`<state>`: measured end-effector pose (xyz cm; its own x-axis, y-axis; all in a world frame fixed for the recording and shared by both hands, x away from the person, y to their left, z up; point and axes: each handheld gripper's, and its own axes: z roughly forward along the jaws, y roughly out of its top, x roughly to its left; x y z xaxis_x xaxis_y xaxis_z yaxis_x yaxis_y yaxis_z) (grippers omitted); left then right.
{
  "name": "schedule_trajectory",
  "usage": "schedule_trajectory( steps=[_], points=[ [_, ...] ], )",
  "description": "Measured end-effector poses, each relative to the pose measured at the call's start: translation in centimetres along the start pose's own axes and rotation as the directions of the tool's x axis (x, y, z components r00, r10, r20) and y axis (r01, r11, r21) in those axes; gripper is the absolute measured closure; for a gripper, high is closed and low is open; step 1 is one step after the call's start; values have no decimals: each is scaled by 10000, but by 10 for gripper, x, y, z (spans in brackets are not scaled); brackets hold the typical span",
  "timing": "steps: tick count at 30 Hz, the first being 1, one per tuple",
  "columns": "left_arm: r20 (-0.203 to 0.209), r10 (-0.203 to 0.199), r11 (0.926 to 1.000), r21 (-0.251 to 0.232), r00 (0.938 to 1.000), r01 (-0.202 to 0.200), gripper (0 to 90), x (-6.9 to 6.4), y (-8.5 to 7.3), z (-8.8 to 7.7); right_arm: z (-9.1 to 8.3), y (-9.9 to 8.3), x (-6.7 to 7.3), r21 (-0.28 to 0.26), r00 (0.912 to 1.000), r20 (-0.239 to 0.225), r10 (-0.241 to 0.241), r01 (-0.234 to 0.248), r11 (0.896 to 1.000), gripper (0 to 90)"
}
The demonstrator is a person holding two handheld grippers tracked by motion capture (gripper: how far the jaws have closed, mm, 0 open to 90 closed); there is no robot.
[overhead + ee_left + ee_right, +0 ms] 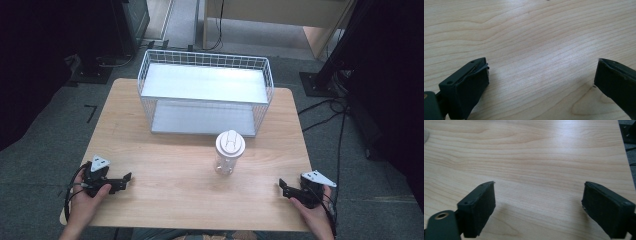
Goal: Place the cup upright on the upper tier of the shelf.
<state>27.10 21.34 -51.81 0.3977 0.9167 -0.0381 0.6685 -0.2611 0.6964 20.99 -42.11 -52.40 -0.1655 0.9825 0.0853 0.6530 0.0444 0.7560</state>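
A clear plastic shaker bottle (229, 152) with a white flip lid stands upright near the middle of the wooden table (175, 200), just in front of a white wire rack (205, 56). My left gripper (126, 181) rests low at the table's front left, held by a hand and pointing right. In the left gripper view my left gripper (541, 65) is open over bare wood. At the front right, my right gripper (283, 188) points left toward the centre. Its jaws stand wide apart in the right gripper view, where my right gripper (539, 186) has nothing between them.
The wire rack has two flat grey shelves, and its open side faces the bottle. Bare wood lies between the two grippers. Cables (330, 107) trail over the grey carpet to the right of the table, and dark equipment stands at both sides.
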Motion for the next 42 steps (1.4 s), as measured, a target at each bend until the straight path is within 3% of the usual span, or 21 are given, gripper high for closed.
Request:
schedule_trajectory(
  steps=[5, 13, 19, 21, 27, 28, 30, 31, 34, 35, 42],
  points=[
    [52, -52, 10000, -26, 10000, 52, 0, 1, 0, -1, 3, 1, 0, 258, 10000, 17, -35, 35, 9997, 89],
    [-308, 309, 9994, 188, 9990, -303, 0, -4, 0, 1, 1, 1, 3, 25, 9995, 12, -328, 328, 9995, 46],
    [-495, 240, 9995, 227, 9985, -229, 0, -6, 3, 4, -3, 4, 10, -237, 9964, 230, -814, 819, 9964, 32],
    [-506, 223, 9995, 231, 9985, -211, 0, -6, 3, 4, -7, 9, 13, -312, 9971, 9, -765, 765, 9966, 32],
    [-578, 116, 9997, 201, 9983, -105, 0, -7, 4, 5, -22, 30, 33, -641, 9939, -246, -1075, 1057, 9923, 32],
    [-590, 104, 9998, 201, 9982, -92, 0, -7, 4, 5, -28, 40, 46, -841, 9910, -412, -1272, 1234, 9888, 32],
    [-615, 83, 9998, 204, 9981, -71, 0, -7, 4, 5, -31, 44, 52, -912, 9895, -541, -1339, 1286, 9875, 32],
    [-589, 62, 9998, 188, 9982, -51, 0, -7, 4, 5, -33, 50, 63, -1032, 9868, -849, -1378, 1288, 9863, 32],
    [-606, 84, 9998, 195, 9981, -72, 0, -7, 4, 5, -34, 53, 71, -1135, 9847, -1115, -1339, 1213, 9861, 32],
    [-605, 81, 9998, 201, 9981, -69, 0, -7, 4, 5, -33, 55, 81, -1183, 9792, -1489, -1375, 1204, 9856, 32],
    [-608, 84, 9998, 194, 9981, -73, 0, -7, 4, 5, -27, 58, 101, -1182, 9698, -1967, -1441, 1225, 9854, 32]
  ],
)
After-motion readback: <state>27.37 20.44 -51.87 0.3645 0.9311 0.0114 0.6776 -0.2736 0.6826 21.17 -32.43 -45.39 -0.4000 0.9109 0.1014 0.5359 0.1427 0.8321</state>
